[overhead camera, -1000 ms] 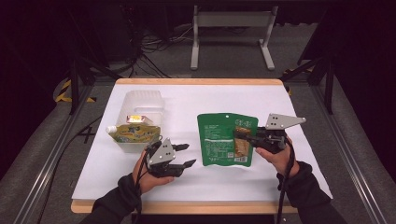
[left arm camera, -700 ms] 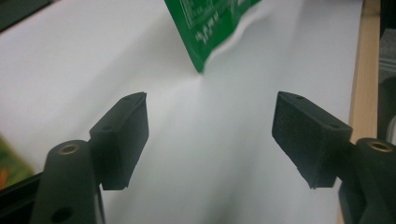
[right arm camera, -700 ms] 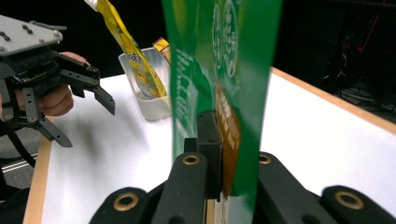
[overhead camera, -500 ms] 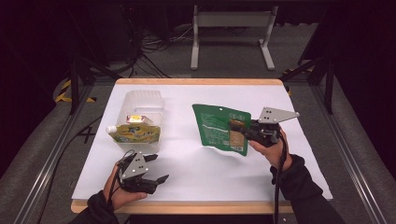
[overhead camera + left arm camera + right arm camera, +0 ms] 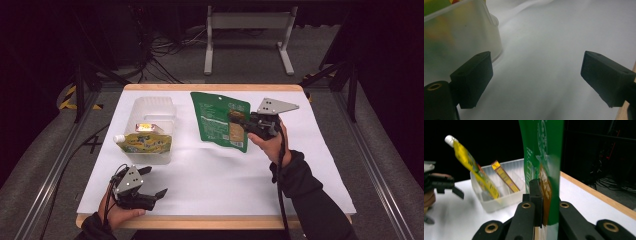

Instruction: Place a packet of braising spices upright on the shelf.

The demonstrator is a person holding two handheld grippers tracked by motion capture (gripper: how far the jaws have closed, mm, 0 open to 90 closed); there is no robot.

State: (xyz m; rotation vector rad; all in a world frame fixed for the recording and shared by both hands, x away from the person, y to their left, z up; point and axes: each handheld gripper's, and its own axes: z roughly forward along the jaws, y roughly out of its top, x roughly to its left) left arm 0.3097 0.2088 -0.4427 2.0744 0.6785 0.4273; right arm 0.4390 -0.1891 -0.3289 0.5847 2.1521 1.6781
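My right gripper (image 5: 244, 126) is shut on the lower right corner of a green pouch (image 5: 219, 119) and holds it off the white table, tilted toward the back. In the right gripper view the green pouch (image 5: 544, 157) hangs upright, pinched in my right gripper (image 5: 546, 205). My left gripper (image 5: 152, 187) rests near the table's front left edge. Its jaws have just been opening and now stand wide apart with nothing between them, as seen on my left gripper (image 5: 536, 80) over bare white tabletop.
A clear plastic bin (image 5: 150, 106) stands at the left, with a yellow spout pouch (image 5: 145, 143) and a small packet (image 5: 145, 127) leaning in it. The bin wall (image 5: 456, 37) is close beside the left jaw. The table's wooden front edge (image 5: 215, 222) runs just behind my left hand.
The right gripper has lifted the green pouch off the table and carried it toward the back. The left gripper has drawn back to the front left edge and its jaws have spread.
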